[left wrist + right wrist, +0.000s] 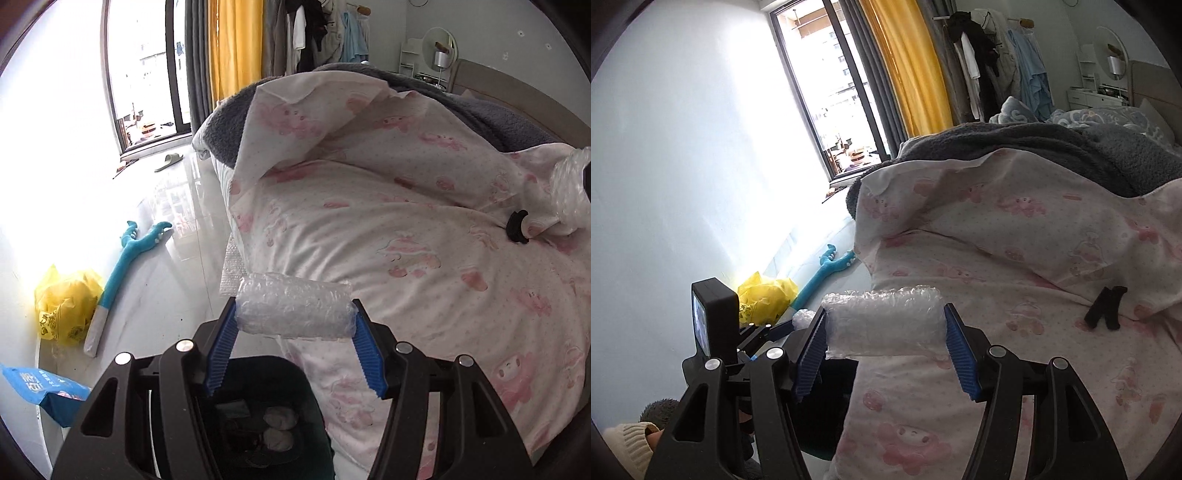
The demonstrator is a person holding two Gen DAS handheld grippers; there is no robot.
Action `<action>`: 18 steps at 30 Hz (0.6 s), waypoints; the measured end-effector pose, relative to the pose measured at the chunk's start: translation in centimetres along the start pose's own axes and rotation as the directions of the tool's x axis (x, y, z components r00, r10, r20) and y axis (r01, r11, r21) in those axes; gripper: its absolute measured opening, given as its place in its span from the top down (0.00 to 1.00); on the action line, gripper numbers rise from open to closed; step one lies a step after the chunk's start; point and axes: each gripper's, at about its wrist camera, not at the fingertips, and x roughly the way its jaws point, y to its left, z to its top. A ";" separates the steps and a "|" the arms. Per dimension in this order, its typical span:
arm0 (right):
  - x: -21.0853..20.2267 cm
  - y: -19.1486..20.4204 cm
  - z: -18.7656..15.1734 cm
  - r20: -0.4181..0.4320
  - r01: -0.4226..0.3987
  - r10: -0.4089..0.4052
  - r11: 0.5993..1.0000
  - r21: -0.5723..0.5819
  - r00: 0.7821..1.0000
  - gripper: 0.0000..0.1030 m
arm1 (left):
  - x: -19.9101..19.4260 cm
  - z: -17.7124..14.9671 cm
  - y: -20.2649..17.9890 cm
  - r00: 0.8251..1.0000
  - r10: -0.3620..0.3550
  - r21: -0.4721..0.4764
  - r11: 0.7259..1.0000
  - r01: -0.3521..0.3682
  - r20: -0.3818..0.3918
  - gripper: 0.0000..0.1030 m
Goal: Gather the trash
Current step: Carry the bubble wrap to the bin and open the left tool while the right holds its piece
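My left gripper (294, 317) is shut on a roll of bubble wrap (293, 308), held across its blue pads above a dark trash bin (306, 384) that holds crumpled white scraps. My right gripper (884, 326) is shut on a second roll of bubble wrap (882, 323), held over the edge of the bed. That right-hand roll also shows at the right edge of the left wrist view (569, 188). The left gripper body with its small screen shows in the right wrist view (713, 325).
A bed with a pink-patterned white quilt (406, 221) and grey blanket (229, 129) fills the right. A black clip (1106, 308) lies on the quilt. On the floor by the wall lie a yellow plastic bag (64, 302), a blue toy (125, 258) and a blue packet (44, 391).
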 end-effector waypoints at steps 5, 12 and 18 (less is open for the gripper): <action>1.5 2.3 0.0 -0.024 -0.033 0.033 0.999 -0.018 0.999 0.40 | 0.4 -1.5 2.4 0.998 0.047 0.000 0.999 -0.047 -0.041 0.40; 4.2 5.4 -0.4 -0.090 -0.071 0.066 0.996 -0.052 0.994 0.40 | 2.1 -4.2 5.4 0.986 0.063 -0.022 0.997 -0.068 -0.156 0.40; 6.5 7.8 -1.0 -0.141 -0.090 0.077 0.992 -0.084 0.987 0.40 | 3.1 -6.2 7.2 0.972 0.061 -0.035 0.997 -0.071 -0.225 0.40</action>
